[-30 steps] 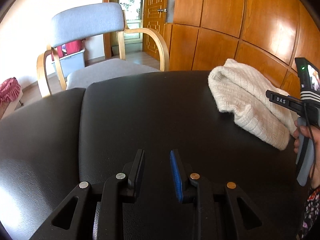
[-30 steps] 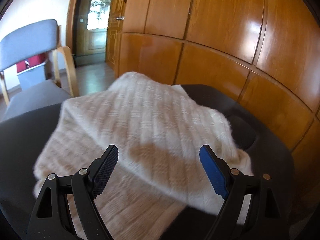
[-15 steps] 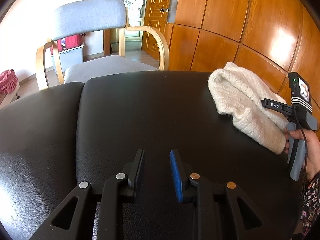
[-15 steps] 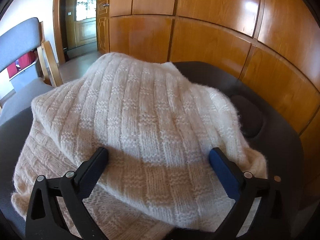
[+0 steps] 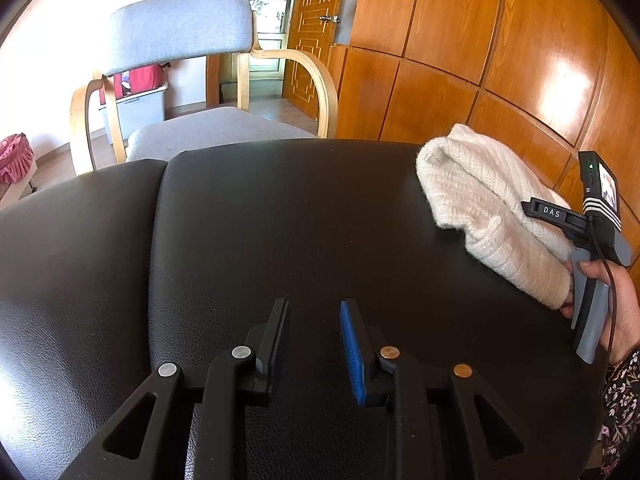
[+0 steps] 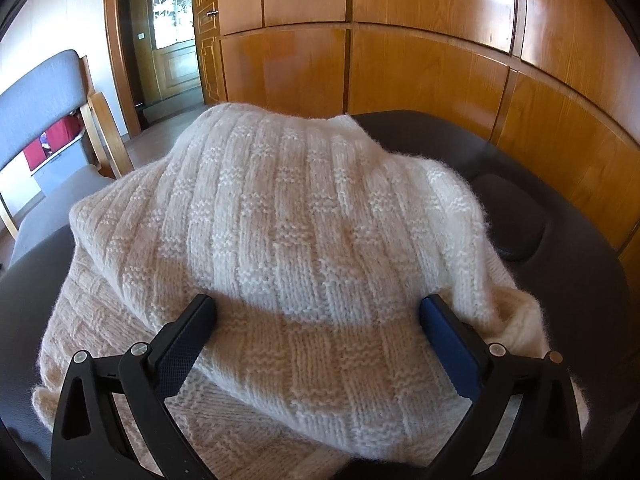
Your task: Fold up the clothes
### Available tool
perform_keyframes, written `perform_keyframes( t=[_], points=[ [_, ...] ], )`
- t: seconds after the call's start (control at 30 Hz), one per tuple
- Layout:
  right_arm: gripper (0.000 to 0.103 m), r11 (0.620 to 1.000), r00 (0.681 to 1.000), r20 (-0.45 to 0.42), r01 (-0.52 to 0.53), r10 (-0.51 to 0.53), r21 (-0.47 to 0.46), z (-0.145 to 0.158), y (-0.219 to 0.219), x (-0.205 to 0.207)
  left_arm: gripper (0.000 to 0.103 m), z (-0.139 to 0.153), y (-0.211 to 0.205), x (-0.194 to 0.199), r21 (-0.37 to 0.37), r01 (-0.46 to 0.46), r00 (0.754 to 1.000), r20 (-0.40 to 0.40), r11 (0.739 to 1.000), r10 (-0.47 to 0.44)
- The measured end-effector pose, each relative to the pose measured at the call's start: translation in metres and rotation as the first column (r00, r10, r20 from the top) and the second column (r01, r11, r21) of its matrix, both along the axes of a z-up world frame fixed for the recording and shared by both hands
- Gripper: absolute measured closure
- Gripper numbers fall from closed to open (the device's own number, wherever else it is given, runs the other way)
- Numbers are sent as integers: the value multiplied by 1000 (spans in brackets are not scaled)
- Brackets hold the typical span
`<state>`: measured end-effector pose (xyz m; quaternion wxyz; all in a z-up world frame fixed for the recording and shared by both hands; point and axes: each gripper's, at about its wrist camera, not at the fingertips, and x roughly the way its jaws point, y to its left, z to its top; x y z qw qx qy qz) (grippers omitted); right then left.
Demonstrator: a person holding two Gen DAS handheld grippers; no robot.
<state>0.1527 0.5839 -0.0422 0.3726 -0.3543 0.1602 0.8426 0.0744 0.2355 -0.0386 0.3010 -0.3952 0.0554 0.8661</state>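
A cream knitted sweater lies bundled in loose folds on the black padded surface. My right gripper stands wide open low over its near side. The upper fold bulges up between the two fingers, and the pads do not squeeze it. In the left wrist view the sweater sits at the far right of the surface, with a hand holding the right gripper's handle against it. My left gripper hovers over bare black leather, a narrow gap between its fingers and nothing in it.
A grey-cushioned wooden armchair stands just beyond the far edge of the surface. Wooden wardrobe panels run close along the right side. A pale bin with red contents sits behind the chair.
The right gripper came forward and down onto the sweater and its jaws spread wider, so the knit now bulges between them. The left gripper kept still.
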Motion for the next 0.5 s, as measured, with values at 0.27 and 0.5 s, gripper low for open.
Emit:
perform_keyframes(
  t=[0.27,0.5],
  points=[
    [16,1000,997,-80,-14,14,6,7,-1,5,77,0,-1,-1,9,1,1000,4,1000,-1],
    [58,997,988,-157,-22,10,-78,12,2,21,77,0,-3,-1,25,-7,1000,10,1000,7]
  ],
)
